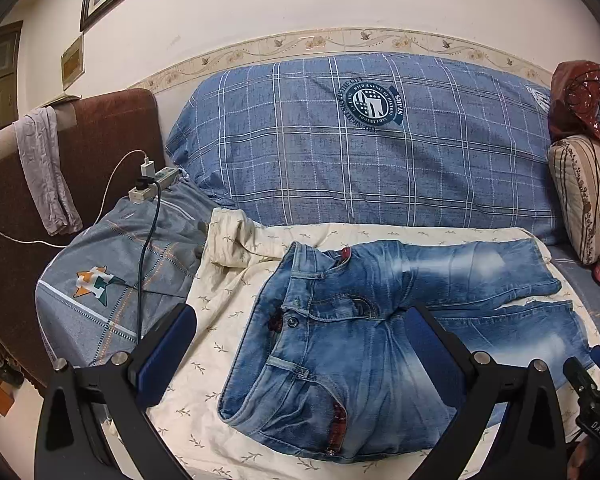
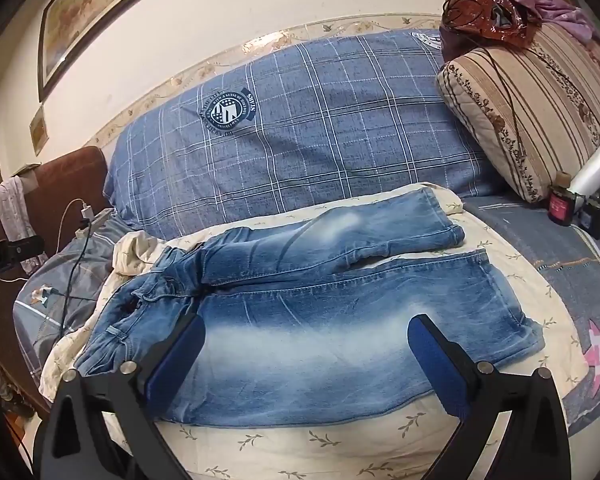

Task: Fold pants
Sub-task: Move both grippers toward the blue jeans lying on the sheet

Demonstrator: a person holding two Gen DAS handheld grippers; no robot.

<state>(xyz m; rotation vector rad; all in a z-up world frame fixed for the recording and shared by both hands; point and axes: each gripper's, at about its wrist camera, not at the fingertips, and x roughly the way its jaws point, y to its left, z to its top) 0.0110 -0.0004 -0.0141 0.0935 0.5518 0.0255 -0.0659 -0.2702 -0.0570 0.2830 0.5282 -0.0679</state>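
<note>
Faded blue jeans [image 1: 340,344] lie flat on a cream leaf-print blanket [image 1: 220,320], waistband to the left, both legs running right. In the right wrist view the jeans [image 2: 320,320] show both legs side by side with the cuffs at the right. My left gripper [image 1: 300,344] is open and empty, hovering over the waist and seat. My right gripper [image 2: 306,356] is open and empty, hovering above the near leg's thigh. Neither touches the denim.
A large blue plaid pillow [image 1: 360,148] lies behind the jeans. A power strip with chargers and cables [image 1: 152,184] sits at the left on a grey cover. A striped cushion [image 2: 532,120] and small bottles [image 2: 560,204] are at the right. A brown sofa arm [image 1: 100,152] stands left.
</note>
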